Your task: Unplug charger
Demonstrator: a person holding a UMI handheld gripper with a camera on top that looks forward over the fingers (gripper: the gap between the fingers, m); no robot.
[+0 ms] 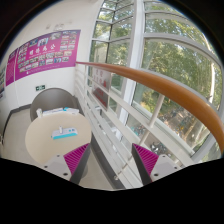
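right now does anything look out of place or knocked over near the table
Nothing stands out. The round table stands level with a small flat item lying on it, too small to identify, and a grey chair sits squarely behind it. The gripper is open and holds nothing. No charger is visible.

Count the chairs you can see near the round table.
1. A single grey chair stands just behind the round table, under the wall poster, beyond the open gripper. Others may be hidden from this view.
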